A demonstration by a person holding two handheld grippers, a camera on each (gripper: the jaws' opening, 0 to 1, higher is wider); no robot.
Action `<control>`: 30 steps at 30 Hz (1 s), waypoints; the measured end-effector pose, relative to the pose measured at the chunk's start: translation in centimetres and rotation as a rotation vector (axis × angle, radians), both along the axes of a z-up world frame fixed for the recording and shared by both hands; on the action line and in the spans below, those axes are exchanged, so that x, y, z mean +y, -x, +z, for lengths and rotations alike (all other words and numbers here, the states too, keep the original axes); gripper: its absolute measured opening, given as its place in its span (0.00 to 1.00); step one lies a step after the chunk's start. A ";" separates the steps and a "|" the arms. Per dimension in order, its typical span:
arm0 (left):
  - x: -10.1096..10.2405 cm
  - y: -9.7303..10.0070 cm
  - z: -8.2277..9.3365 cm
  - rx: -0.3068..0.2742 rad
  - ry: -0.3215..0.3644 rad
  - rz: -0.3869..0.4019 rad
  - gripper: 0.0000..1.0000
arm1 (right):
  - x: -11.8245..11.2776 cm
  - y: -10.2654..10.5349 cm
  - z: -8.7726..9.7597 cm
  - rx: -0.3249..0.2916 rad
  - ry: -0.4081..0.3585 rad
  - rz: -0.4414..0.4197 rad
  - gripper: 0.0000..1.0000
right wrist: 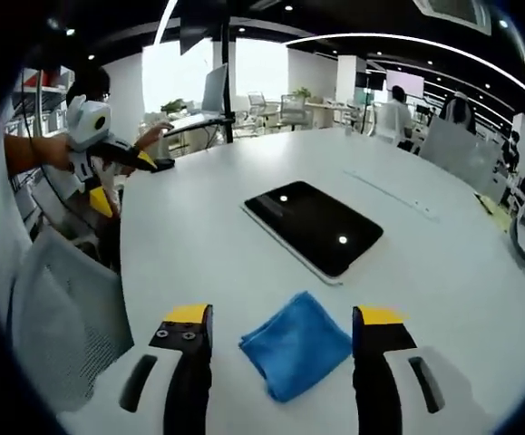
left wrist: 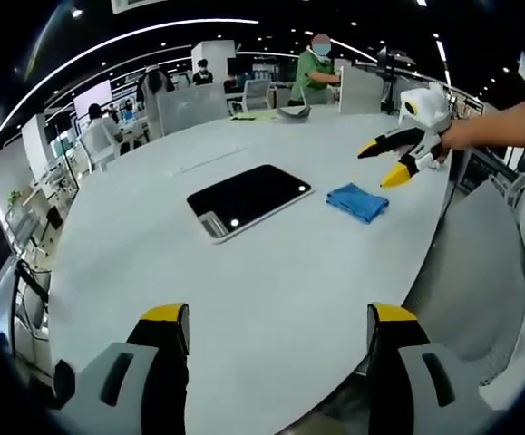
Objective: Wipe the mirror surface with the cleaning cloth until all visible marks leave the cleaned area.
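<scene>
In the left gripper view the left tongs point(left wrist: 278, 319) stand released over the bare surface point(left wrist: 271, 272), with the mirror point(left wrist: 248, 199) ahead of them and the cloth point(left wrist: 357, 201) just right of it. The right tongs point(right wrist: 280, 326), also released, straddle the cloth point(right wrist: 296, 344).

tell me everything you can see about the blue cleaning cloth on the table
The blue cleaning cloth is a small, soft-looking cloth, folded into a rough rectangle with slightly rumpled edges. It lies flat on the white table, just beside the dark mirror but apart from it. In the right gripper view it sits between the open jaws of the right tool, which does not grip it. Nothing rests on it.
</scene>
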State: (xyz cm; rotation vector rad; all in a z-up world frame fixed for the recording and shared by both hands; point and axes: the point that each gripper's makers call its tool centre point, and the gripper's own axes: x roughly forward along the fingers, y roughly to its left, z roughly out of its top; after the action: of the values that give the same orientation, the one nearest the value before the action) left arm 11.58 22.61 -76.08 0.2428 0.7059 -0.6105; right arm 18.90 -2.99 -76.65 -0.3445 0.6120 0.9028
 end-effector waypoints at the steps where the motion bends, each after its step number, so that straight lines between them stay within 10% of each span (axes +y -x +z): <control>1: 0.0 0.0 0.0 -0.001 0.001 0.002 0.81 | 0.0 0.1 0.1 0.000 -0.004 -0.004 0.65; 30: -0.9 1.0 -0.3 -0.011 0.020 0.033 0.93 | -3.2 4.3 0.1 -0.029 -0.032 -0.145 0.92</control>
State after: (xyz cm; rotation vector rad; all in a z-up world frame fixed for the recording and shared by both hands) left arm 10.59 21.68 -76.37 0.2155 0.6917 -0.5845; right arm 14.56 -6.16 -76.52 -0.2805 0.5881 0.7665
